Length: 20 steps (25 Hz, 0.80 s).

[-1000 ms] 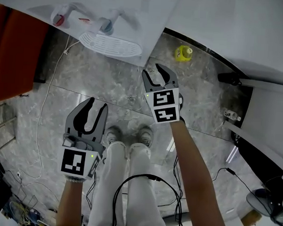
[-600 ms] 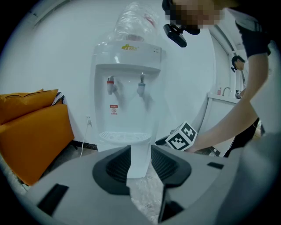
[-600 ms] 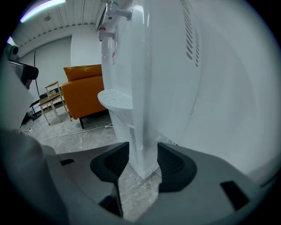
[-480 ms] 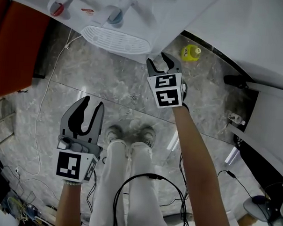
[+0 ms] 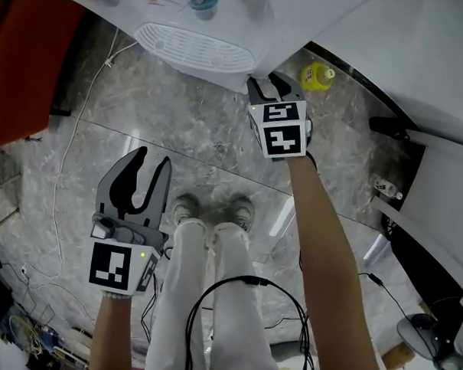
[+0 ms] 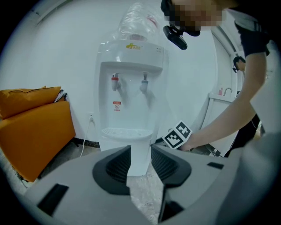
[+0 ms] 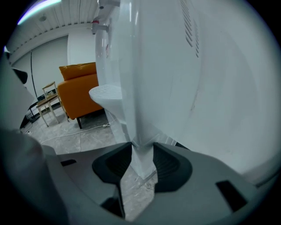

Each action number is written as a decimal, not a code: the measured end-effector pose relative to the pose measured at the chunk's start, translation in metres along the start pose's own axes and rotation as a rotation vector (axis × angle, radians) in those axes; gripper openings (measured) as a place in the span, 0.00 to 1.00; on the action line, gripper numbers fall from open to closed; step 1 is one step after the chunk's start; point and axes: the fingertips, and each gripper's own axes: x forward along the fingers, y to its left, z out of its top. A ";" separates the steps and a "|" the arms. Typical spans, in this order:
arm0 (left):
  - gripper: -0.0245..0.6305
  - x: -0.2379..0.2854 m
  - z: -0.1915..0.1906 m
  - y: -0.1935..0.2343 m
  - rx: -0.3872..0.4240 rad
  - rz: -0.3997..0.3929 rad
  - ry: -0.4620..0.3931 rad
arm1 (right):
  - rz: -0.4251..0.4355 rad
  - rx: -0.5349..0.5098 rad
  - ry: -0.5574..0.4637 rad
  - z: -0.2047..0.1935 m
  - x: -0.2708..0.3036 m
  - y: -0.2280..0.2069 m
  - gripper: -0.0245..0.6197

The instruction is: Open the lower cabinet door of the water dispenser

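Note:
The white water dispenser (image 5: pixel 223 19) stands at the top of the head view, with its drip tray (image 5: pixel 195 50) facing me. My right gripper (image 5: pixel 270 82) is at its lower right corner. In the right gripper view the cabinet's white corner edge (image 7: pixel 141 149) stands between the jaws (image 7: pixel 142 151), which have just been closing; I see no firm pinch. My left gripper (image 5: pixel 152 158) hangs open over the floor with nothing in it. Through its jaws (image 6: pixel 140 151) I see the dispenser front (image 6: pixel 131 88) and the right gripper's marker cube (image 6: pixel 178 135).
An orange sofa (image 5: pixel 22 64) stands left of the dispenser. A yellow bottle (image 5: pixel 318 75) sits on the floor to its right. A white cord (image 5: pixel 67 173) trails over the grey marble floor. My shoes (image 5: pixel 211 210) and a black cable (image 5: pixel 249 296) lie below.
My right gripper has moved forward and down to the dispenser's lower right corner. The left gripper has barely shifted.

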 end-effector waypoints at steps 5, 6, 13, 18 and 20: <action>0.26 -0.003 -0.003 0.001 -0.009 0.000 -0.010 | -0.029 -0.004 0.015 -0.002 -0.002 0.002 0.26; 0.26 -0.004 -0.004 0.002 -0.010 -0.001 -0.011 | -0.032 -0.008 0.020 -0.002 -0.002 0.003 0.25; 0.26 -0.012 -0.010 -0.001 -0.012 -0.003 -0.008 | -0.027 0.005 0.022 -0.008 -0.012 0.012 0.22; 0.26 -0.017 -0.013 -0.002 -0.013 -0.005 -0.004 | 0.007 0.000 0.011 -0.023 -0.026 0.043 0.21; 0.26 -0.018 -0.013 -0.003 -0.014 -0.005 -0.005 | 0.015 -0.007 0.015 -0.027 -0.029 0.052 0.20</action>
